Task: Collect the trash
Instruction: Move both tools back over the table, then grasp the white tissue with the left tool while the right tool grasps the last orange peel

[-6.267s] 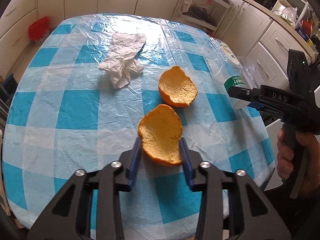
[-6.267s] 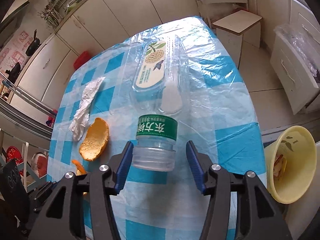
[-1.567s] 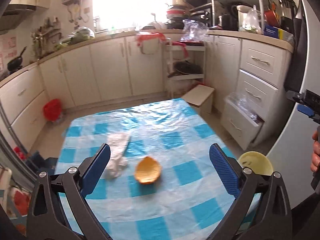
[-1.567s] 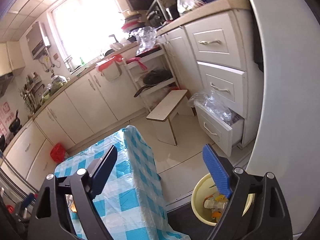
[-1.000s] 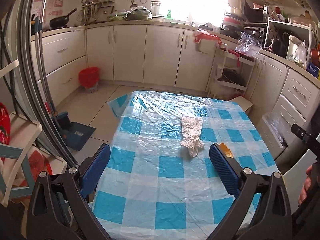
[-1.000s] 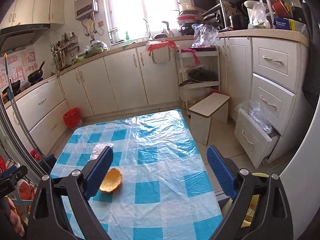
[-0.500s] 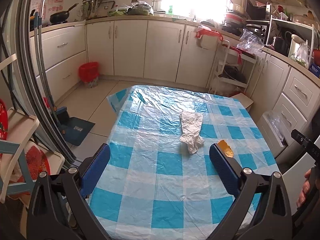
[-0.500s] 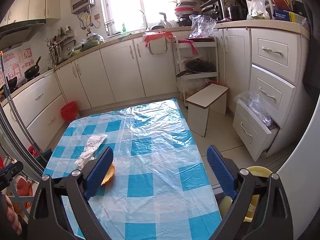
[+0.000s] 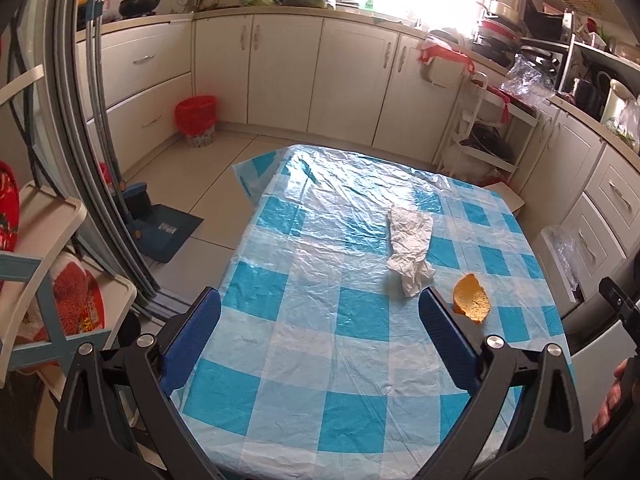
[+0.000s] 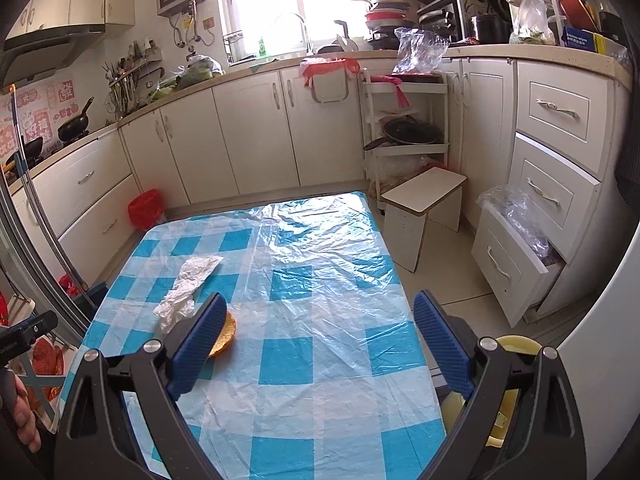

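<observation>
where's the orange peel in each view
Left wrist: orange peel lies right of centre on the table, just past the gripper's right finger.
Right wrist: orange peel sits lower left, partly hidden behind the gripper's left finger.
Shared landmark: the crumpled tissue lies just beyond it in both.

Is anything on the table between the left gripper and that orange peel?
Nothing visible. The left gripper is open above bare tablecloth, and the orange peel lies just past its right finger; the crumpled tissue sits farther back.

Both wrist views high above checked table [image 9: 304, 360], facing kitchen cabinets; share crumpled tissue [image 9: 410, 246], orange peel [image 9: 472, 300]
</observation>
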`<state>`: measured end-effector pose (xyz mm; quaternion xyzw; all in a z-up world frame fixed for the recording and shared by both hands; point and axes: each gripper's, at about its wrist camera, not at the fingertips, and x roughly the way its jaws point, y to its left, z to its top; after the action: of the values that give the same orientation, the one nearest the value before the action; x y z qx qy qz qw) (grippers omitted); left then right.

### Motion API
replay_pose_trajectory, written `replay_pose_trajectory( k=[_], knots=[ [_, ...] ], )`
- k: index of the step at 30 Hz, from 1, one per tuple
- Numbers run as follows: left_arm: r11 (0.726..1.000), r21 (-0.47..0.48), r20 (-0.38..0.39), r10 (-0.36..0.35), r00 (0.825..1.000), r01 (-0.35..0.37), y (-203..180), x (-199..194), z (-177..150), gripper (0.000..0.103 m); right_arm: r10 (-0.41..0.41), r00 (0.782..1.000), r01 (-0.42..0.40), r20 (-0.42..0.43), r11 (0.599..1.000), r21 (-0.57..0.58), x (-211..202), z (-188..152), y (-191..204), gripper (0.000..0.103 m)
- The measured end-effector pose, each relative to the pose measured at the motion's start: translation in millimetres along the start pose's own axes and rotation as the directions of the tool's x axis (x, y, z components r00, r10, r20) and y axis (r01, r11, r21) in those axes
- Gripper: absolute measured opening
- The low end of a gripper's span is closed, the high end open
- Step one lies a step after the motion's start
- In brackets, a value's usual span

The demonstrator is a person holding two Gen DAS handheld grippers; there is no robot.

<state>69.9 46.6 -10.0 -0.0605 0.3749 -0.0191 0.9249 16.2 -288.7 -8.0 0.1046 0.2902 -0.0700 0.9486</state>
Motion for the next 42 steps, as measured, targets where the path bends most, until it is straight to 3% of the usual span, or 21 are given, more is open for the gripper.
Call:
replay_pose_trajectory(
  k=[7, 12, 18, 30, 33, 34, 36, 37, 39, 41, 42],
  knots=[
    [0.997, -0.068, -0.018, 0.022, 1.0, -0.023, 15, 9, 5, 0.095, 0.06, 0.996, -0.065, -0.066, 0.994, -0.087, 18, -8, 29, 0.091],
    [0.999, 0.049, -0.018, -0.002, 1.0, 0.003, -18, 27, 20, 0.095, 0.099, 0.979, -0.123, -0.177, 0.984, -0.127, 53, -18, 57, 0.084],
    [0.976, 0.213, -0.062, -0.023, 0.998, 0.035, -68, 67, 32, 0.095, 0.076, 0.949, -0.139, -0.306, 0.972, -0.19, 98, -37, 88, 0.072],
    [0.947, 0.303, -0.19, -0.052, 0.98, 0.109, -113, 157, 40, 0.095, 0.12, 0.922, -0.164, -0.369, 0.982, -0.091, 134, -30, 82, 0.061],
    [0.943, 0.315, -0.213, -0.04, 0.976, 0.107, -119, 177, 40, 0.095, 0.114, 0.914, -0.166, -0.39, 0.981, -0.104, 146, -32, 86, 0.053],
    [0.941, 0.319, -0.22, -0.038, 0.975, 0.109, -121, 183, 40, 0.095, 0.113, 0.909, -0.169, -0.402, 0.98, -0.106, 149, -33, 87, 0.044],
    [0.936, 0.333, -0.232, -0.037, 0.972, 0.115, -127, 194, 39, 0.095, 0.111, 0.909, -0.174, -0.401, 0.977, -0.123, 150, -34, 90, 0.038],
    [0.932, 0.344, -0.237, -0.034, 0.971, 0.117, -131, 198, 38, 0.095, 0.122, 0.902, -0.192, -0.414, 0.972, -0.132, 150, -35, 93, 0.026],
    [0.923, 0.364, -0.246, -0.03, 0.969, 0.121, -135, 206, 35, 0.094, 0.137, 0.897, -0.214, -0.42, 0.967, -0.141, 147, -35, 96, 0.017],
    [0.926, 0.344, -0.252, -0.072, 0.965, 0.159, -137, 210, 33, 0.08, 0.159, 0.893, -0.236, -0.421, 0.962, -0.138, 142, -33, 95, 0.009],
    [0.927, 0.343, -0.238, -0.072, 0.969, 0.153, -138, 208, 34, 0.064, 0.167, 0.892, -0.243, -0.42, 0.96, -0.135, 140, -32, 94, 0.007]
  ],
)
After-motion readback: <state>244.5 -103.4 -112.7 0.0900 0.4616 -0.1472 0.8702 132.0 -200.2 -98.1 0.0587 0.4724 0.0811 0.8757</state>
